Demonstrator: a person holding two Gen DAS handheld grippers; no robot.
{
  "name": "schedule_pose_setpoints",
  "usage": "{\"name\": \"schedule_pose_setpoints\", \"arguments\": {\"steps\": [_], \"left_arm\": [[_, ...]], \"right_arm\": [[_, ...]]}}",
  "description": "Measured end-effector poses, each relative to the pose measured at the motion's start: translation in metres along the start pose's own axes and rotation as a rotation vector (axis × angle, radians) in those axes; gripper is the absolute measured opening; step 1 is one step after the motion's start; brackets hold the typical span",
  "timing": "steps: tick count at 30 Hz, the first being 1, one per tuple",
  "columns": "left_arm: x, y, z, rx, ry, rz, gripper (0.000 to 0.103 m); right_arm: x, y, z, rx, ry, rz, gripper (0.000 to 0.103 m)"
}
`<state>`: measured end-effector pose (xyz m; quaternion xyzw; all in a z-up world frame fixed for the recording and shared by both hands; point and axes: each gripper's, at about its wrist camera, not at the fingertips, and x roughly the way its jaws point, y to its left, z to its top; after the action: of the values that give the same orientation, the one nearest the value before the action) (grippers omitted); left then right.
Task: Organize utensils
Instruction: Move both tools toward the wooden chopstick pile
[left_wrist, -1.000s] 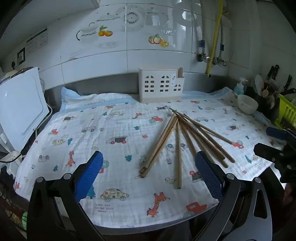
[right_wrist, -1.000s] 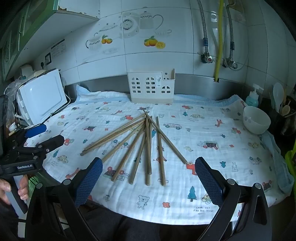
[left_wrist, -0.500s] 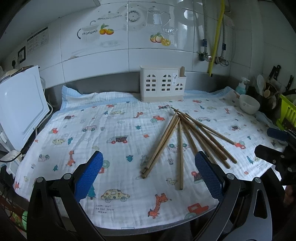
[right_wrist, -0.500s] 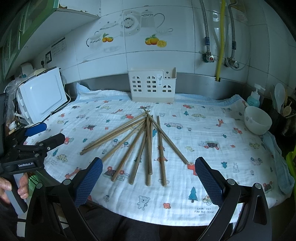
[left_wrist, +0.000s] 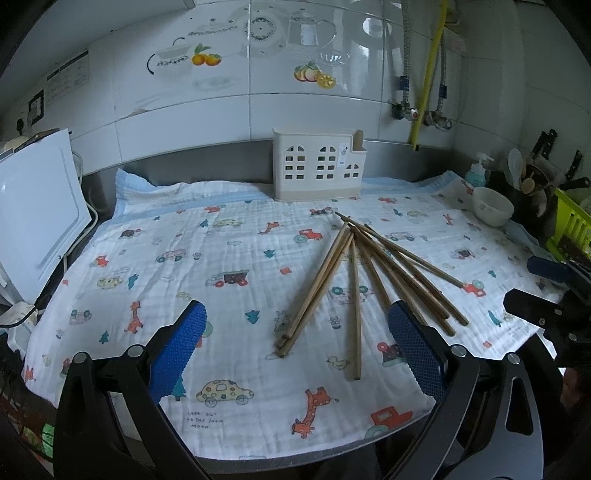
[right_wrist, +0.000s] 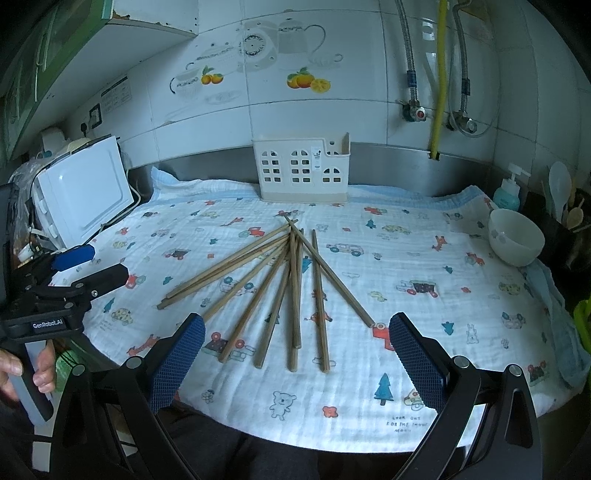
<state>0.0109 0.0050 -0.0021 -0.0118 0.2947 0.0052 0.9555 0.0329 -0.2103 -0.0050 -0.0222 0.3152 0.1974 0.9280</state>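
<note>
Both jaws apart, empty; chopsticks (right_wrist: 280, 291) fanned mid-cloth (right_wrist: 424, 251), holder (right_wrist: 301, 171) at back wall

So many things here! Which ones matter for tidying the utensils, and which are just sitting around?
Matter:
chopsticks
white holder
left tool
right tool

Sitting around:
bowl
soap bottle
patterned cloth
white appliance

The printed cloth (left_wrist: 229, 258) lies bare on its left half and along the near edge, so a gripper could pass there freely. The fanned chopsticks (right_wrist: 291, 280) take up the middle (their far tips bunch just short of the white holder (right_wrist: 301, 171) at the wall). A white appliance (right_wrist: 86, 192) hems in the left side; a bowl (right_wrist: 515, 236) and soap bottle (right_wrist: 509, 190) crowd the right.
</note>
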Motion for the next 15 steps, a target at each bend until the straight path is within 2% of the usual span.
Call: {"name": "schedule_pose_setpoints", "arguments": {"steps": [6, 10, 15], "left_arm": [[0.000, 0.002, 0.003, 0.003, -0.004, -0.029, 0.094], [0.002, 0.001, 0.004, 0.033, -0.016, -0.007, 0.094], [0.009, 0.009, 0.005, 0.020, -0.017, -0.018, 0.094]], "right_arm": [[0.000, -0.007, 0.000, 0.001, -0.004, -0.002, 0.096], [0.003, -0.014, 0.001, 0.002, -0.002, -0.001, 0.096], [0.007, -0.024, 0.003, 0.000, 0.000, -0.015, 0.096]]}}
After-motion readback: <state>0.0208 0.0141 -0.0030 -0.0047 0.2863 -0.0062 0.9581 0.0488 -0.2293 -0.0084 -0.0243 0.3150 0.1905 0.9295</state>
